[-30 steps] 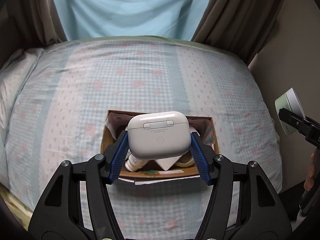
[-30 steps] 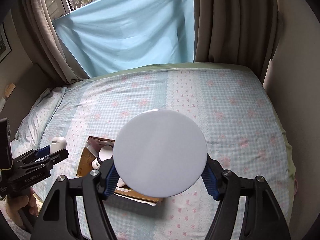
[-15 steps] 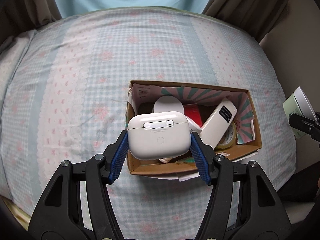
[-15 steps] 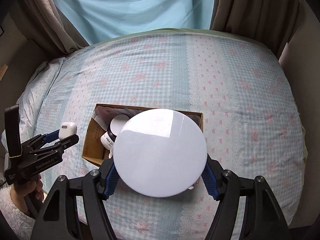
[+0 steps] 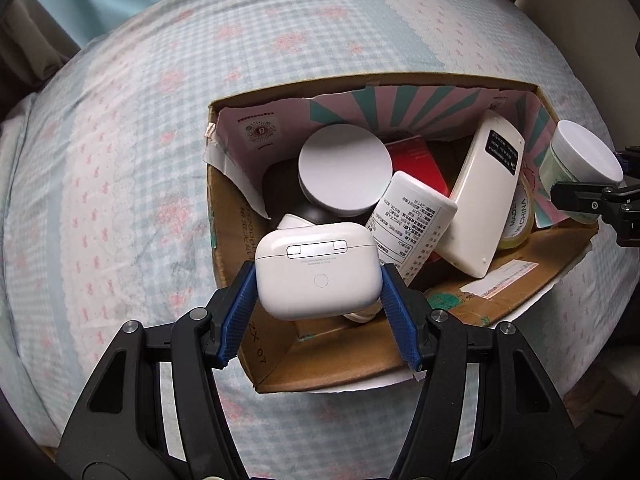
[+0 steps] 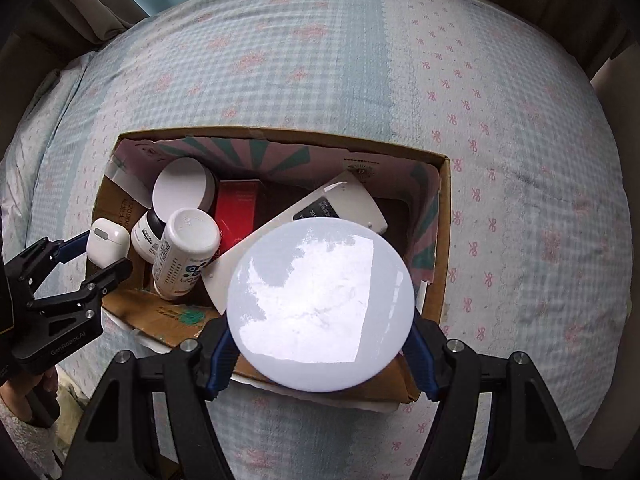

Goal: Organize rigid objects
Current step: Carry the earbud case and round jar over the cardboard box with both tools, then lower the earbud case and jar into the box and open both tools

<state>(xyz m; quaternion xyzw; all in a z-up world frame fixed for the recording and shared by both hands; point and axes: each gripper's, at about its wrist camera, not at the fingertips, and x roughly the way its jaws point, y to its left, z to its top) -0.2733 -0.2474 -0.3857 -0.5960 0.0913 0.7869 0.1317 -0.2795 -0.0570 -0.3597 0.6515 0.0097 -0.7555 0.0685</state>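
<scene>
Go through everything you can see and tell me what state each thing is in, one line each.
Left gripper: shut on white earbud case.
White earbud case: lid closed, held over box's near-left corner.
Right gripper: shut on round white-lidded jar.
Round white-lidded jar: lid on, held above box.
Brown cardboard box: open, on the bed, holding items.
White printed bottle: lying tilted inside box.

Soft daylight fills the room evenly, shadows pool dark inside the brown cardboard box, a bright window reflection glares off the round white glossy jar lid, and both sharp fisheye views bulge and blacken toward their corners.
</scene>
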